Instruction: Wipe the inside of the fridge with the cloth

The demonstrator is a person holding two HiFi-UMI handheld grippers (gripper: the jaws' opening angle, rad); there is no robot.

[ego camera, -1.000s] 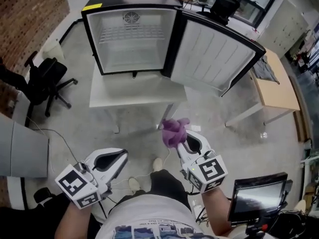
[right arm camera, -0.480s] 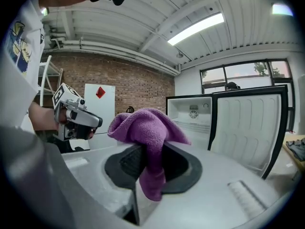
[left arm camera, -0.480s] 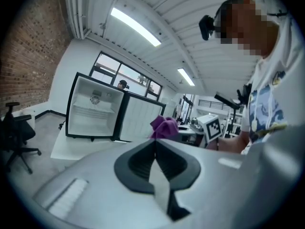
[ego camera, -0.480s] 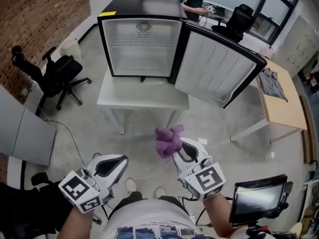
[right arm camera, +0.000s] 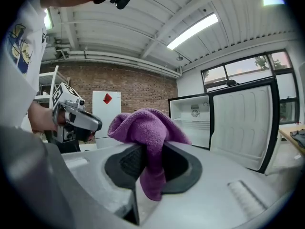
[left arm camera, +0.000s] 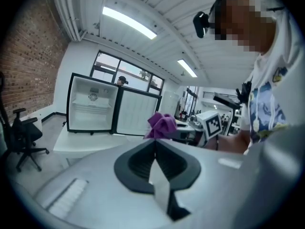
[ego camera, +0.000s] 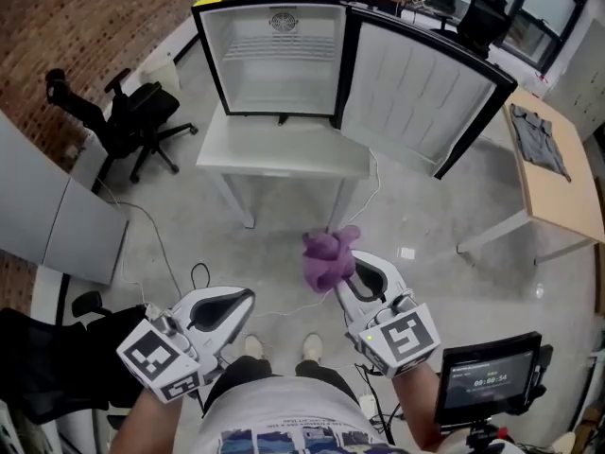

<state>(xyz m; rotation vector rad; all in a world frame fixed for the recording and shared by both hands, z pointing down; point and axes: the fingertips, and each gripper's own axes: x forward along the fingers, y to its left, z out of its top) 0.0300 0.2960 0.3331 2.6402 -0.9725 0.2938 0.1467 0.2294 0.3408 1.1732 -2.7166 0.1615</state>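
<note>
A small black fridge (ego camera: 280,50) stands on a white table (ego camera: 284,149) ahead, its door (ego camera: 425,93) swung open to the right and its white inside bare. My right gripper (ego camera: 342,263) is shut on a purple cloth (ego camera: 326,256), bunched above the jaws; the cloth (right arm camera: 147,128) fills the right gripper view. My left gripper (ego camera: 241,301) hangs low at the left, shut and empty, well short of the table. In the left gripper view the fridge (left arm camera: 93,111) and the cloth (left arm camera: 162,125) show beyond the closed jaws.
A black office chair (ego camera: 123,116) stands left of the table. A wooden desk (ego camera: 553,173) with a grey garment is at the right. A small screen (ego camera: 487,381) sits at my lower right. Cables lie on the concrete floor (ego camera: 180,244). A person stands behind the fridge.
The fridge and table have shifted up and farther off in the head view. Both grippers stay low; the right one keeps hold of the cloth.
</note>
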